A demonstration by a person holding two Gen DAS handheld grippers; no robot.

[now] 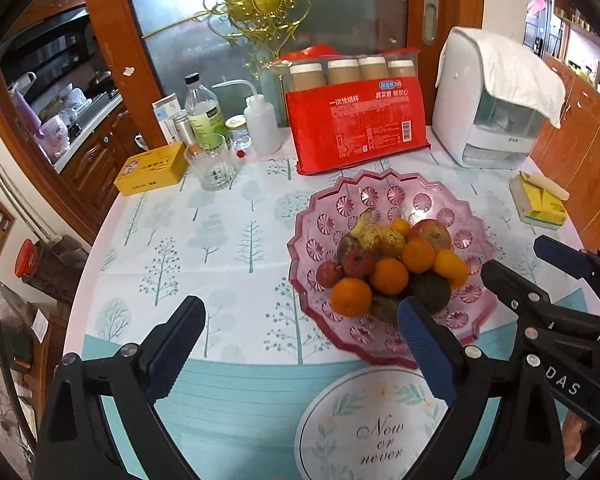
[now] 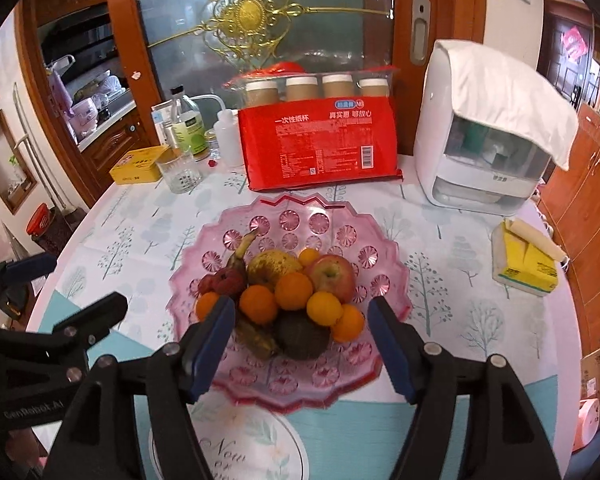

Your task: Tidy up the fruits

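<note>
Fruits (image 2: 292,300) heaped at centre of pink dish (image 2: 380,364) on the surface, red apple (image 2: 334,276) at 2 o'clock. Left tool (image 1: 300,348) and right tool (image 2: 302,350) both spread wide, empty, above near rim. Best withdrawn clear without nudging pile.

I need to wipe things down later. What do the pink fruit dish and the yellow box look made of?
Fruit dish: translucent pink moulded plastic or pressed glass; the tablecloth shows through and the cut flower pattern glints. Which one is unclear.
Yellow box: probably painted tin, judging by its rounded corners, lid seam and soft sheen.
</note>
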